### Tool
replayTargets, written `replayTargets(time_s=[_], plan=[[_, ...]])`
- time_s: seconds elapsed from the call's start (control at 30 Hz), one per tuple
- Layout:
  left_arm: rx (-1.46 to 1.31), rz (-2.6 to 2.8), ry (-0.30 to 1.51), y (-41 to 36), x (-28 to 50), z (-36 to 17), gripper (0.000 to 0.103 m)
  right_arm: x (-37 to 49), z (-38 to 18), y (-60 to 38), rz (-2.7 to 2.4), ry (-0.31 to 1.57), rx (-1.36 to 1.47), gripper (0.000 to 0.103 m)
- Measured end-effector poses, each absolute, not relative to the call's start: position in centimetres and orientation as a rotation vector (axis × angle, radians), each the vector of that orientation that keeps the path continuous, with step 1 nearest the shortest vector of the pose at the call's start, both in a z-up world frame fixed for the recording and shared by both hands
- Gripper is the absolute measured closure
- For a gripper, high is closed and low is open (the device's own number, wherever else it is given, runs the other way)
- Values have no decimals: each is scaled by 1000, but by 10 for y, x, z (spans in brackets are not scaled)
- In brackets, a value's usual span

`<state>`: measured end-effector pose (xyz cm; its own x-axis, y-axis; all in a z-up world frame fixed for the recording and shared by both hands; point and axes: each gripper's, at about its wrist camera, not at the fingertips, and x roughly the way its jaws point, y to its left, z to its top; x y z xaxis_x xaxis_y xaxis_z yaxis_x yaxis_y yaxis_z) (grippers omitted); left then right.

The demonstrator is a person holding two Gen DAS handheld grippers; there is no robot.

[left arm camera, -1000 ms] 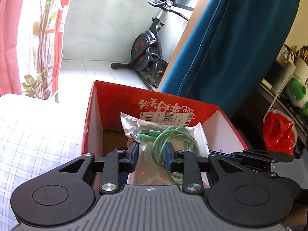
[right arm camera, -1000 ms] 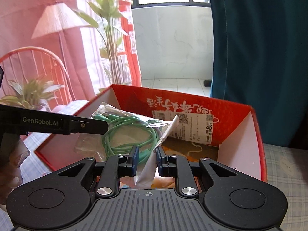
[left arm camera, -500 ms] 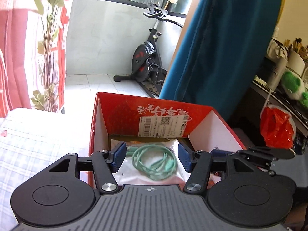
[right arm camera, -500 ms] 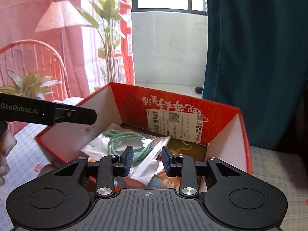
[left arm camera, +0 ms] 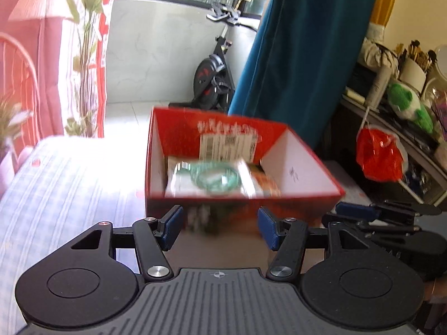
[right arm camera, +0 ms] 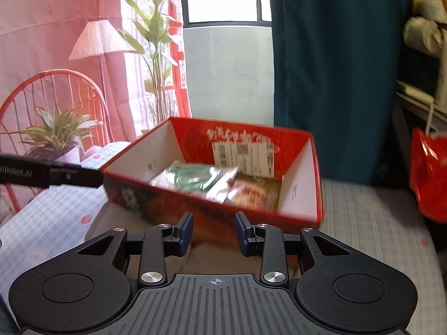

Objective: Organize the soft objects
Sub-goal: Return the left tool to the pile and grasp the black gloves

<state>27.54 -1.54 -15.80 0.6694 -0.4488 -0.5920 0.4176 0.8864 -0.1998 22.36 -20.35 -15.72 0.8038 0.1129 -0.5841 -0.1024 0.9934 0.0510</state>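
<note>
Bag [left arm camera: 206,177] w/ green cable now dropped in box [left arm camera: 301,162]; both grippers [left arm camera: 220,230] [right arm camera: 213,233] let go, backed off, jaws open, empty → placement done.

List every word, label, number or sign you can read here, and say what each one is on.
"nRobot.AI": white print, cut off at the frame edge, on the black left gripper seen from the right wrist.
White characters on the red cardboard box: blurred, unreadable.
White barcode label on the box's inner wall: too blurred.
Small dark marks on the box's white side walls: illegible.
</note>
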Motion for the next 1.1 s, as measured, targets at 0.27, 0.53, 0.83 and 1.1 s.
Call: replayTargets(time_s=[0.27, 0.53, 0.83, 1.1], plan=[[-65, -490, 797, -1, 235, -212, 41, 177, -195, -194, 132, 704, 60, 70], [-58, -480, 859, 7, 213, -246, 40, 159, -226, -183, 157, 779, 105, 68], [8, -504, 891, -9, 207, -273, 58, 158, -251, -170, 183, 841, 101, 64], [-25, -518, 889, -5, 206, -280, 60, 155, -266, -172, 204, 851, 133, 62]])
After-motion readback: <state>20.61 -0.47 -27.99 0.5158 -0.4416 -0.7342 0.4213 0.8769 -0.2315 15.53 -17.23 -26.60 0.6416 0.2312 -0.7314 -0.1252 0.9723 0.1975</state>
